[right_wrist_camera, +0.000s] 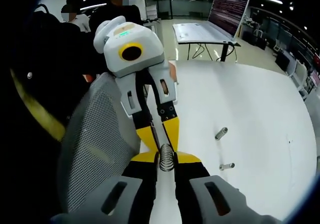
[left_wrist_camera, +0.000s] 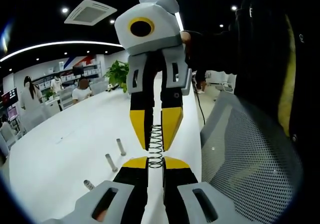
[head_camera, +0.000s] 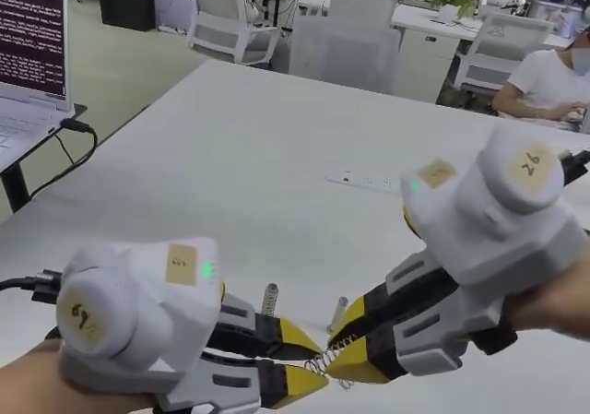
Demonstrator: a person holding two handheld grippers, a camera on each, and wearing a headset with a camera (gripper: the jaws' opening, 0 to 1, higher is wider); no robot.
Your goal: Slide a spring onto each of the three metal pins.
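Above the near edge of a white table (head_camera: 277, 156), two hand-held grippers meet tip to tip, sharing a single spring (left_wrist_camera: 156, 145). The left gripper (left_wrist_camera: 156, 163) is clamped on one end of the coil and the right gripper (left_wrist_camera: 155, 143) pinches the other, so the spring hangs stretched between them, off the surface. Three metal pins (left_wrist_camera: 111, 162) stand in a row on the table, close beside the grippers.

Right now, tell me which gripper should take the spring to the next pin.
Right, probably. Both grippers pinch the spring. In the head view, the right gripper has its tips just beside the bare pin, while the left gripper lies nearer the loaded pin, which seems to carry a spring already.
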